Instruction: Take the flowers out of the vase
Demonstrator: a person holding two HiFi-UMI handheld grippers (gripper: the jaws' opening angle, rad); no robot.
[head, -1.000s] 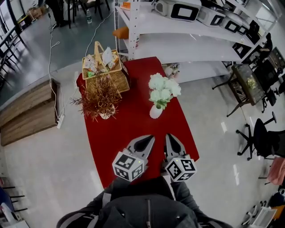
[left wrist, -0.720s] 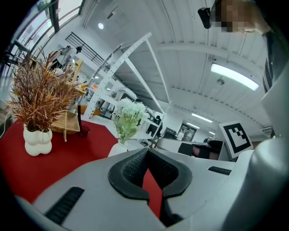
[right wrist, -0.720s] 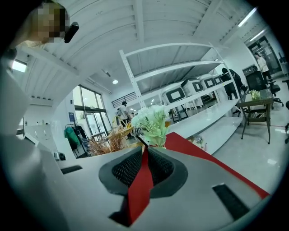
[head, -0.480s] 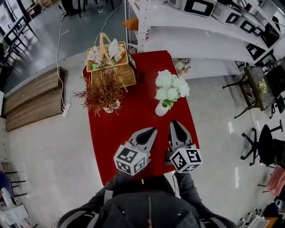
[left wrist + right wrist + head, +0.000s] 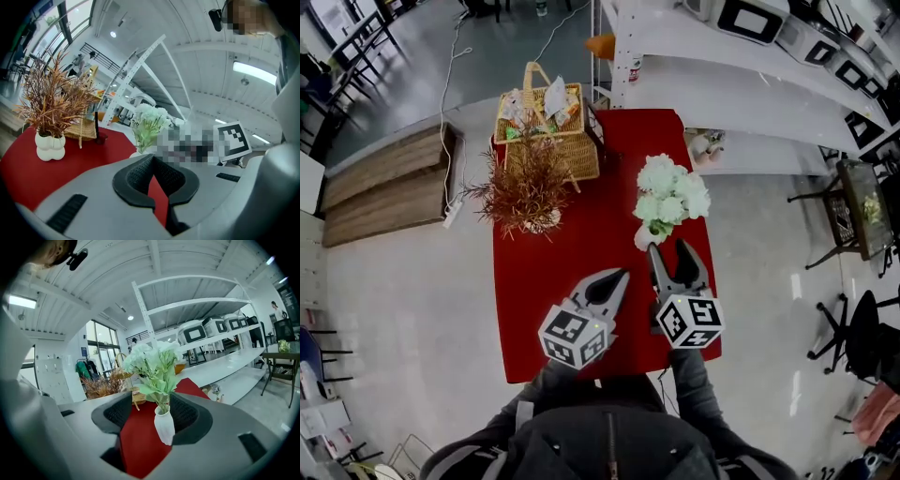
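room: grey floor, long white shelving point(image 5: 722, 75) past the far end of a red table point(image 5: 572, 281), low wooden platform point(image 5: 384, 183) off to the left.
landmark: white vase point(image 5: 644, 236), upright on the right half of the red table, near its middle lengthwise.
flowers point(image 5: 672, 195): white and pale green bunch, stems down in the neck of the white vase, heads spread above it and leaning to its far right; not yet lifted out.
right gripper point(image 5: 671, 251): on the near side of the white vase and pointed at it, jaws wide apart and just been opening, pads pressing on nothing.
vase against right gripper: in the head view, just past the fingertips, closest to the left-hand jaw tip; in the right gripper view, framed in the gap between the two jaws, nearer the right-hand pad, no squeeze to be seen.
flowers against right gripper: above and beyond the jaws, clear of both pads.
left gripper point(image 5: 617, 277): near side and left of the white vase, apart from it, jaws drawn together at the tips with only a thin sliver of red table showing between, nothing held.
dried plant point(image 5: 523, 183): reddish-brown sprays in a lumpy white pot point(image 5: 532, 223), well to the left of the white vase.
wicker basket point(image 5: 546, 131): far left of the white vase, just behind the dried plant, packets inside.
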